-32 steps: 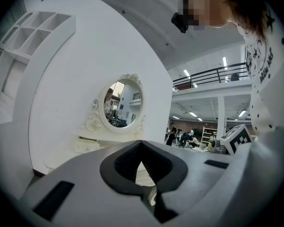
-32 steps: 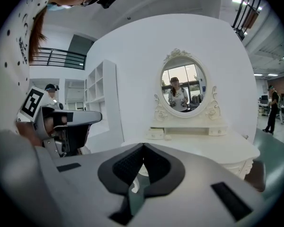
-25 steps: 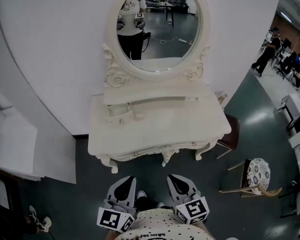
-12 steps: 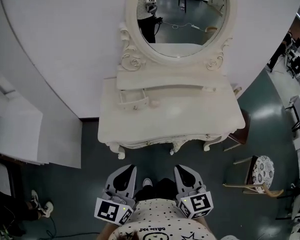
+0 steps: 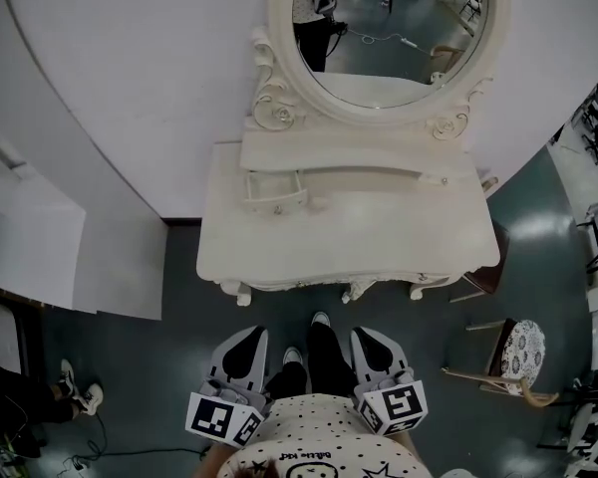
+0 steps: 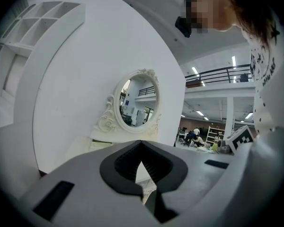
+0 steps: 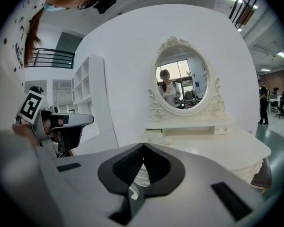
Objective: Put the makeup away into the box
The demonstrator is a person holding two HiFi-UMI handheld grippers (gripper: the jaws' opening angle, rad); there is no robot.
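Grippers: left gripper (image 5: 245,339), right gripper (image 5: 367,339) — both closed, empty, low by the torso. Dressing table (image 5: 349,229) sits further right than a second ago; mirror (image 5: 389,28) top now cut off. Makeup, box — not discernible from here.

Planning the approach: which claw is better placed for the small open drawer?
Left, probably: the drawer sits at the table's left, ahead of the left claw; the right claw is farther across.

A cream dressing table (image 5: 359,242) stands on the dark green floor (image 5: 179,352) against a white wall. Its oval mirror (image 5: 399,38) rises at the back. Below the mirror's left edge a small drawer (image 5: 275,189) juts open.
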